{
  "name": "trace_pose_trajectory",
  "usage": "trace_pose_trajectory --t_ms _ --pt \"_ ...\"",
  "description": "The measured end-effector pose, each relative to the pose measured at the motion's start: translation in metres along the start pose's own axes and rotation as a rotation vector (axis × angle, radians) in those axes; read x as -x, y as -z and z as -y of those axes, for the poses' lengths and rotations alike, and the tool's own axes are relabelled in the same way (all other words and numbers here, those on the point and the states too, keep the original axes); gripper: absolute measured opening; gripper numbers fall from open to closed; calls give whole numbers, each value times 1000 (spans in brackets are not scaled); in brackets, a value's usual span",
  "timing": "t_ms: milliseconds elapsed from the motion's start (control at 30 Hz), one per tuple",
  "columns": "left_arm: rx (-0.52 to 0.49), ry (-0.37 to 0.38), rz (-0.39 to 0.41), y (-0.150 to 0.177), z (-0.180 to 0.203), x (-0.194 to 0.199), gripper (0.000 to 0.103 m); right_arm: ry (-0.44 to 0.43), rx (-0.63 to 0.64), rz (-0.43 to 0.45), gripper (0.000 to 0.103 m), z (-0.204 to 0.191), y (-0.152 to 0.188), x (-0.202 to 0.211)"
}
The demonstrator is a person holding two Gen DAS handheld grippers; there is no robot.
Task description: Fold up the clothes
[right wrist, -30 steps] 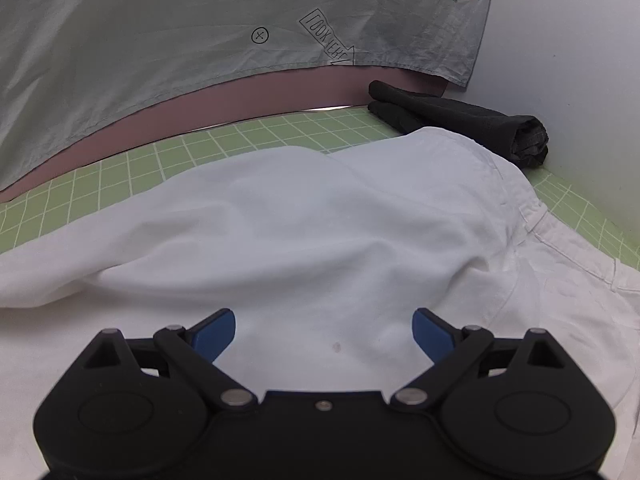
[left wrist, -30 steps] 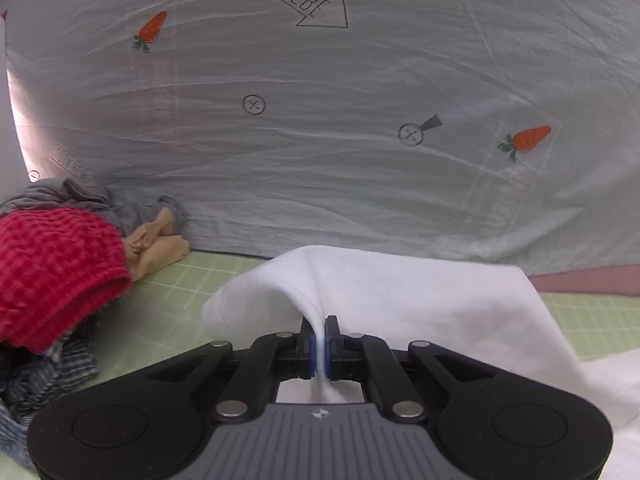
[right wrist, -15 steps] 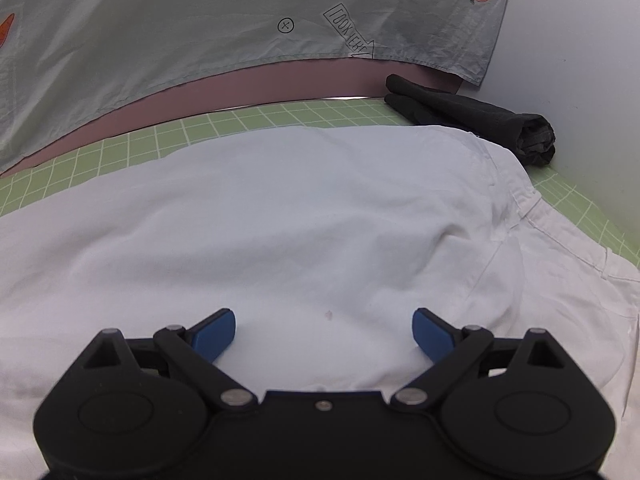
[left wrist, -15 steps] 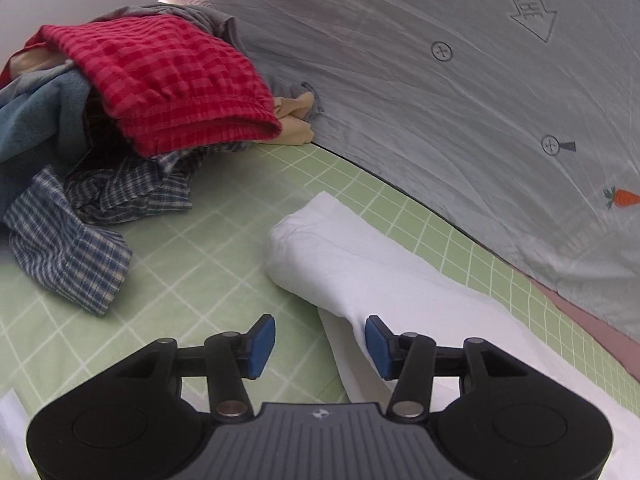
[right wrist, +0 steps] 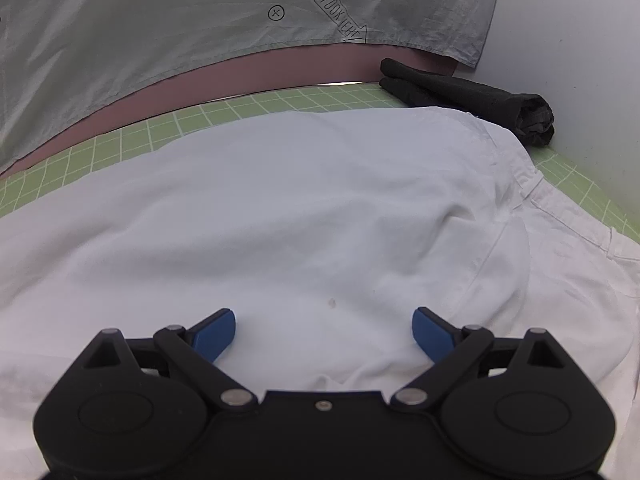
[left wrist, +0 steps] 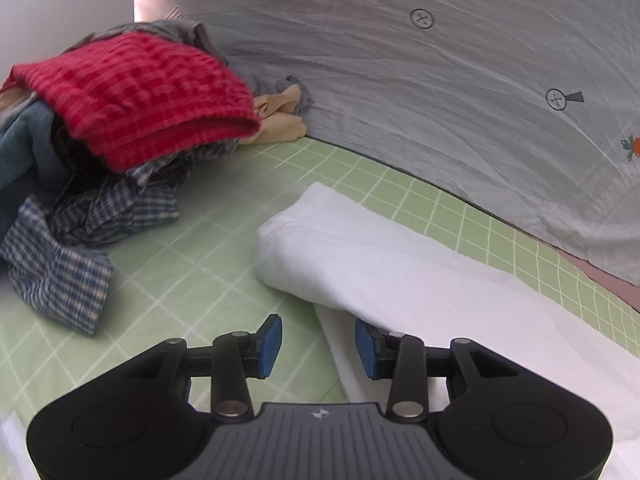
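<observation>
Two layers of one white garment (left wrist: pixel 384 256) show in the left wrist view: an upper layer lies doubled over a lower one, its rounded end resting on the green gridded mat (left wrist: pixel 192 256) that covers the bench. The right wrist view shows the same white garment (right wrist: pixel 304 208) spread wide, with a seamed band that looks like a waistband at its right side, so it is probably a pair of trousers or shorts. It lies flat enough to be partly folded, though how many folds it holds cannot be settled.

The left claw (left wrist: pixel 318 346) hangs low just before the edge of the lower layer, its blue pads apart and nothing between them; the spot suits either a fresh pinch on that edge or a release of it. The right claw (right wrist: pixel 322 332) hovers over the middle of the cloth with its pads spread wide and empty, a fair place for pressing a fold down or holding the cloth in place.

Further out, a heap of unfolded clothes (left wrist: pixel 120 132), topped by a red checked piece above blue plaid, sits at the mat's left. A rolled black garment (right wrist: pixel 476 100) lies by the far right corner, well apart from the heap. A grey printed sheet (left wrist: pixel 440 92) hangs behind.
</observation>
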State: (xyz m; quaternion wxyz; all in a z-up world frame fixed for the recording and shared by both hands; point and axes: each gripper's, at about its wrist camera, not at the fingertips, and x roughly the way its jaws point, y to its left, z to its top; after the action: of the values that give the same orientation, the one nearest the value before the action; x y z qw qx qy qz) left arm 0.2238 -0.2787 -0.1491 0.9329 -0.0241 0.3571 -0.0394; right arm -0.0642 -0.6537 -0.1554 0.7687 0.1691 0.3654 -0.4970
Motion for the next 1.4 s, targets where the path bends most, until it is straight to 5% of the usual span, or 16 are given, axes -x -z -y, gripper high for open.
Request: trace_pose_trajectory --t_ms 100,300,467,667,867,900,933,967,1067,1267,1400 --pt "-66 14 43 -8 27 -9 42 -5 7 -4 96 1 0 -2" --pt "-182 -85 58 1 53 -28 46 -11 1 -5 96 1 -1 -5" --pt "-279 -174 68 9 74 -44 74 -17 -8 -6 96 2 -2 -6" --pt "-97 -109 -12 3 34 -49 77 -22 -20 1 97 3 -2 -8" --pt "8 -19 -62 7 13 -58 59 -25 -23 -1 98 2 -4 -10" --pt "0 -5 -61 7 13 -57 43 -26 -23 -2 98 2 -4 -10" --pt "-10 9 -60 7 14 -56 17 -26 -23 -3 98 2 -4 -10" --pt "-21 19 -60 8 15 -55 10 -25 -22 -4 98 2 -5 -10" --pt "-41 9 -26 7 13 -43 4 -23 -23 -3 98 1 -4 -10" --pt "22 -141 92 -2 -28 16 3 -21 -8 -6 98 1 -3 -4" --pt "49 -206 -15 21 -67 27 9 -31 1 3 98 3 1 8"
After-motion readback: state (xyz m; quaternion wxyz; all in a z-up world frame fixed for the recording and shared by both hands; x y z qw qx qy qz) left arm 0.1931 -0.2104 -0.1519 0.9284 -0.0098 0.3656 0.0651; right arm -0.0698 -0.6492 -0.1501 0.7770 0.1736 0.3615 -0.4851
